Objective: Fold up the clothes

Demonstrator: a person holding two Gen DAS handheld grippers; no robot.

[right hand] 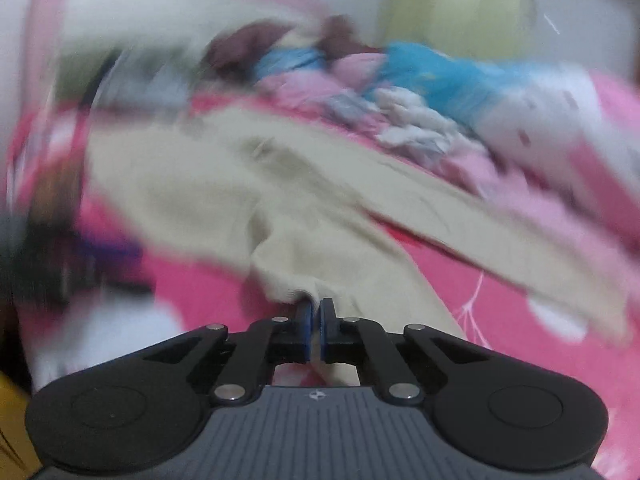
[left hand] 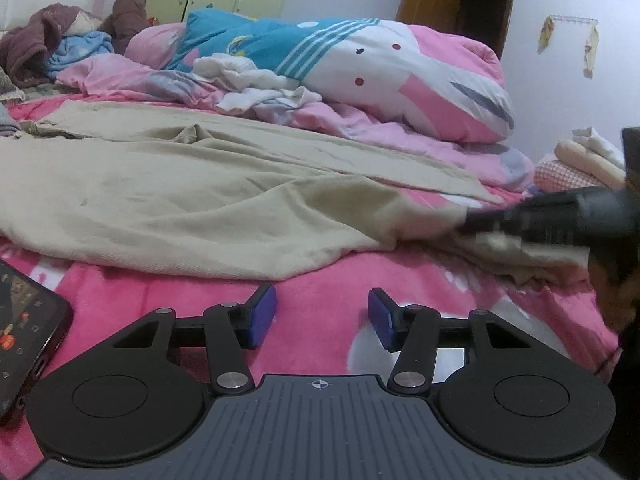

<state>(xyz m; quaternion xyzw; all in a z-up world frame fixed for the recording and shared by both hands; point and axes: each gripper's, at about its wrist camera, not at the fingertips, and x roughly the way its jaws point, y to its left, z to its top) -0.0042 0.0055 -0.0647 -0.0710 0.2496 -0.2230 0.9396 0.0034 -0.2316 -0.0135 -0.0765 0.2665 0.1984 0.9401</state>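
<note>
The beige cotton trousers (left hand: 168, 196) lie spread across the bed's pink printed blanket (left hand: 320, 284). The right gripper (right hand: 316, 316) pinches a trouser-leg hem between its fingers. The left gripper (left hand: 322, 316), fingers spread, hovers empty. Nearby: a black smartphone (left hand: 24, 340), a crumpled white cloth (left hand: 248, 80) and a pink-blue quilt (left hand: 360, 64).

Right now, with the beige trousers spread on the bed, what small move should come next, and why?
Probably bring the left hand-held gripper forward to the near edge of the trousers and close on it. It is open and holds nothing over the pink blanket, while the right hand-held gripper is already shut on a trouser end, so a fold needs a second hold.
</note>
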